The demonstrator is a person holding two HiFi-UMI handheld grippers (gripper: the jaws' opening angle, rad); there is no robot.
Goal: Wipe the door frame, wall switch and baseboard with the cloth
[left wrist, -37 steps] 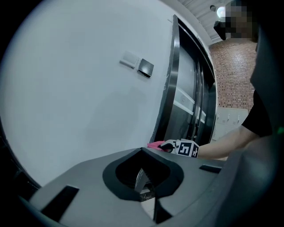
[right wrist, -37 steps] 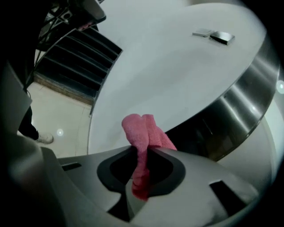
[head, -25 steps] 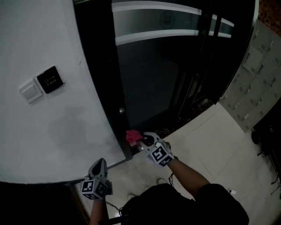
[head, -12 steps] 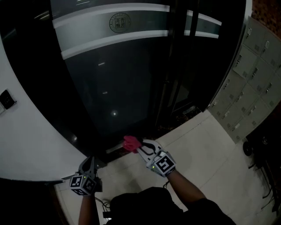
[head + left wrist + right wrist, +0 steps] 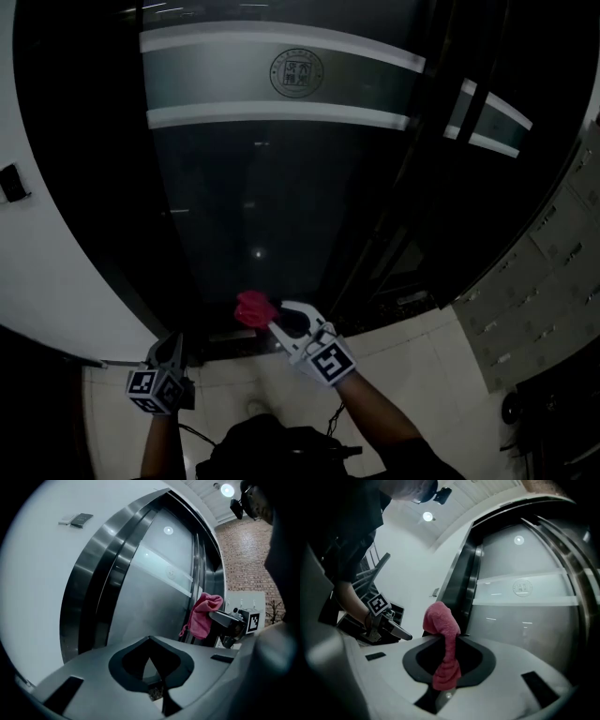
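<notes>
Crumpled pink cloth point(image 5: 253, 307), pinched near its middle between the closed-in jaws of the right gripper point(image 5: 270, 321), held at the foot of the dark glass door point(image 5: 272, 216); contact cannot be told. Left gripper point(image 5: 171, 345), jaws pressed together on nothing, hangs low to the left of the door, by the dark metal door frame point(image 5: 91, 585). Likely step: wiping the lower frame; press the bunched end flat and draw steadily, so the cloth does not slip

The right gripper point(image 5: 275, 319) holds a pink cloth point(image 5: 252, 307) near the foot of the dark glass door point(image 5: 281, 216).
</notes>
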